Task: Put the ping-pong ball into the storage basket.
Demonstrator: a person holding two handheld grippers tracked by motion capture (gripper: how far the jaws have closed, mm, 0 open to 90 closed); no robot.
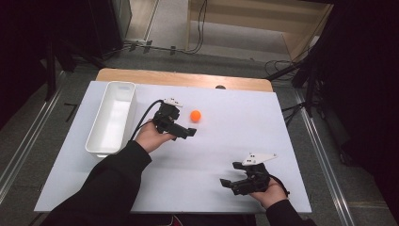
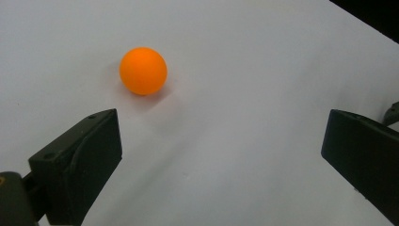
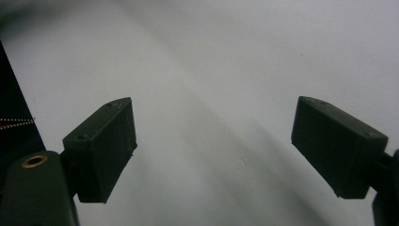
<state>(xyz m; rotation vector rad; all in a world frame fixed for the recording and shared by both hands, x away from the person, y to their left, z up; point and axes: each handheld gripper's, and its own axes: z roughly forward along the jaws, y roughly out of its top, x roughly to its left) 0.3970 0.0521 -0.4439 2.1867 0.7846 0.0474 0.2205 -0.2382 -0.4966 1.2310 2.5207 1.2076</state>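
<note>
Nearby, left gripper (image 1: pixel 184 125) jaws released by orange ball (image 1: pixel 195 115), white bin (image 1: pixel 113 117) left, right gripper (image 1: pixel 229 182) released.

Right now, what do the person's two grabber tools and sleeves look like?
Both are black, blocky tools with two flat, square-ended black jaws. The left gripper trails a black cable and has a small pale plate on top. The right gripper carries a pale grey three-cornered plate with dark dots. In the gripper views, each shows a small brass-coloured ring near one jaw. The person wears black long sleeves.
</note>
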